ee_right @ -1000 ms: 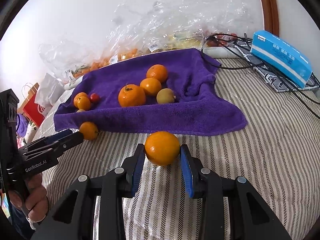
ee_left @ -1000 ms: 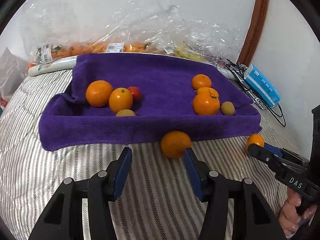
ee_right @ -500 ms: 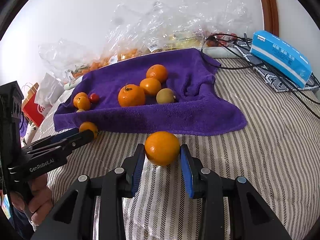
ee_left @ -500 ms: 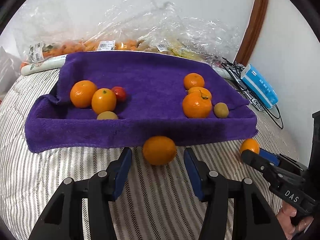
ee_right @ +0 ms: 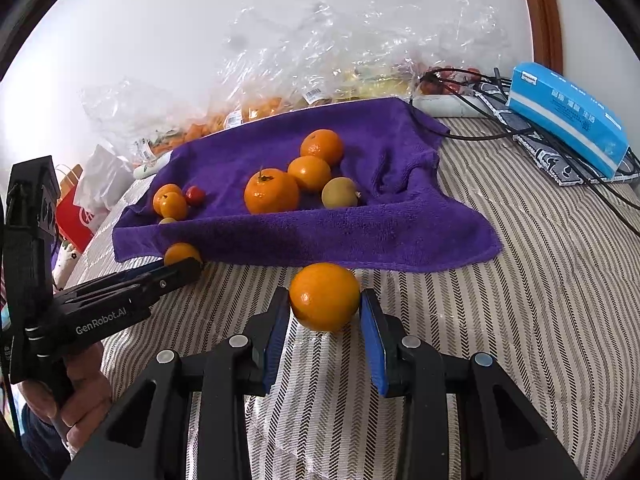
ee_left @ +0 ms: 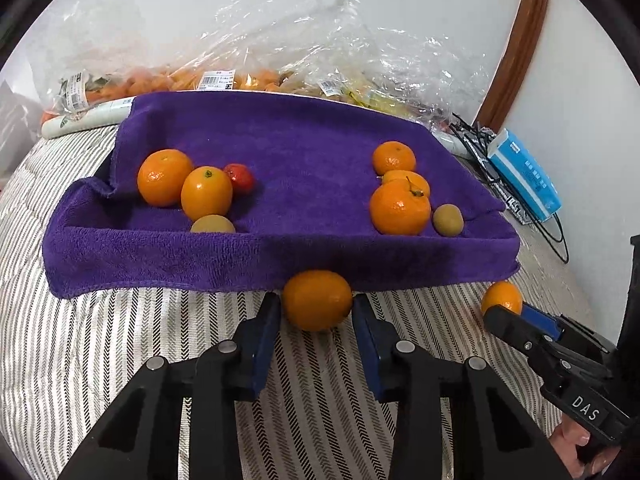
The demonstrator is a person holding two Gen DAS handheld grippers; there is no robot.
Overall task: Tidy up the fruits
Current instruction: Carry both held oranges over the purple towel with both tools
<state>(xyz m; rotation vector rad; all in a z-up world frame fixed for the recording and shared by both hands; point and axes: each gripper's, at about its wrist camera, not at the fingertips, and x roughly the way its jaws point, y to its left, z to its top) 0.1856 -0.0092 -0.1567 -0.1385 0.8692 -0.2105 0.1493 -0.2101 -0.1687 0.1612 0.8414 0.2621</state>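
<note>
Through my left wrist camera, my left gripper (ee_left: 316,312) is closing its jaws around a round orange citrus fruit (ee_left: 317,299) that sits on the striped bedcover (ee_left: 120,360), touching the front edge of the purple terry towel (ee_left: 280,148); the pads look to be touching its sides. I judge this the pick-up step; next I would lift it clear of the towel's raised front edge and set it among the fruit there.

Through my right wrist camera, my right gripper (ee_right: 325,314) pinches a second round orange (ee_right: 324,296), which rests on the bedcover near the towel's front right corner. It needs the same lift.
</note>
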